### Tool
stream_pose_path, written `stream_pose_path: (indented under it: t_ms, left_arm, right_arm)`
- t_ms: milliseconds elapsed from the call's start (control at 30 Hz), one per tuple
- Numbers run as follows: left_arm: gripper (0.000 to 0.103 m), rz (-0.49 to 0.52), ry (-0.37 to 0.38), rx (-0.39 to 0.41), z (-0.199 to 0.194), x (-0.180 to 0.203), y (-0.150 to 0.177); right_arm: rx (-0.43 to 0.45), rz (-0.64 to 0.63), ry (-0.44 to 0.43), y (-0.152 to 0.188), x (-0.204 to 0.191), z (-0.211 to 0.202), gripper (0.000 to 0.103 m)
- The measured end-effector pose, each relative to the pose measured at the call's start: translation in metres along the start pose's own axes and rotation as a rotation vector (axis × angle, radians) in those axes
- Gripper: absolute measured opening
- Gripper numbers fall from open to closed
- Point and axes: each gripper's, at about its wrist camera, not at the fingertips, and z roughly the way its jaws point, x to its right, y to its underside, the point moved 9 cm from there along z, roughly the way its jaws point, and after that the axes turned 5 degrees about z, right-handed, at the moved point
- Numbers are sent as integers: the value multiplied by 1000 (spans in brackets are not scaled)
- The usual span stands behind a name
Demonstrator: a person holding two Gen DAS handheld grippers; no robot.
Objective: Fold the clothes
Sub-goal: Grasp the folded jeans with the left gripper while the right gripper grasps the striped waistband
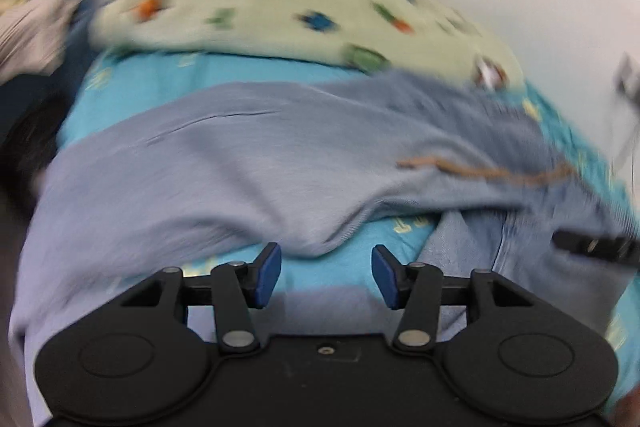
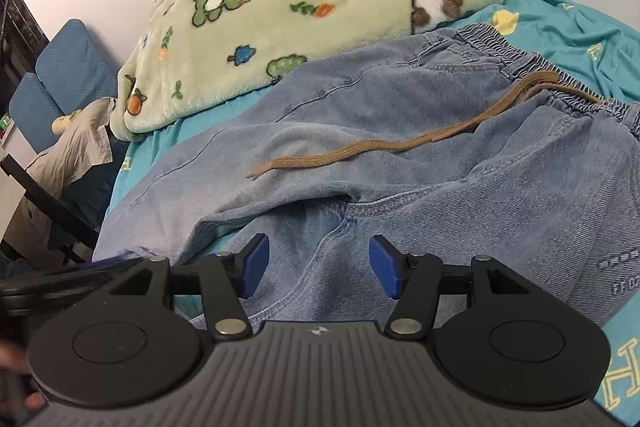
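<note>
Light blue jeans [image 2: 400, 115] lie spread on a turquoise bedsheet [image 2: 560, 27], elastic waistband to the right, with a tan drawstring [image 2: 380, 147] trailing across them. In the blurred left wrist view a pale trouser leg [image 1: 220, 167] stretches across the bed. My left gripper [image 1: 326, 275] is open, low over the near edge of that leg, nothing between its blue pads [image 1: 268, 275]. My right gripper [image 2: 318, 267] is open just above the near leg by the crotch seam, pads [image 2: 384, 269] apart and empty.
A green fleece blanket [image 2: 280, 19] with cartoon prints is bunched at the far side of the bed against a white wall. A blue chair [image 2: 68, 75] with a grey cloth [image 2: 76, 147] on it stands off the bed's left end. The other gripper's black body [image 2: 60, 283] shows at left.
</note>
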Motion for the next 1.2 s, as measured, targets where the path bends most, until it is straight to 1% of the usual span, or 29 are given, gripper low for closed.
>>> stream_pose_path:
  t_ms: [67,133,200,267,400,500,733,833,900,1000,1033,1067,1100,1200]
  left_arm:
    - [51,-143,-12,8,-27,-21,8]
    - [55,-285,-36,24,-53,-44,19]
    - [58,-428,-67,29,-74,-65,35]
    - [58,-569,-85,21,-91,-84,55]
    - [63,-783,-111,52,-123,-115,91]
    - [63,-925,-113,56,-139,-137,116]
    - [63,-1051,-154,31,-153,-183,152]
    - [63,-1193,-125,23,-151,-197,173]
    - [63,-1290,-134,28,-156,-207,189]
    - [63,-1416,-190,60,-169,-225,210]
    - [62,-1444,-215,56,-172,-232,216]
    - [61,-1464,-224,45,-173,-238,221]
    - [60,-1486,-220,36,-172,-244,224]
    - [60,-1563,-206,21,-171,-260,237]
  right_arm:
    - [5,3,1,-2,1,-2,59]
    - [16,4,5,-4,3,-6,59]
    - [29,4,9,-6,5,-11,59]
    - [41,9,9,-9,8,-17,59]
    - [80,52,29,-21,30,-36,59]
    - [114,93,52,-33,52,-52,59]
    - [193,190,104,-60,103,-90,59]
    - [227,232,127,-71,125,-106,59]
    - [250,259,142,-79,140,-117,59]
    - [240,335,208,-77,170,-112,59]
    - [234,362,232,-75,180,-110,59]
    - [228,388,256,-74,190,-108,59]
    - [230,431,279,-72,201,-107,59]
    - [278,508,365,-69,219,-114,59]
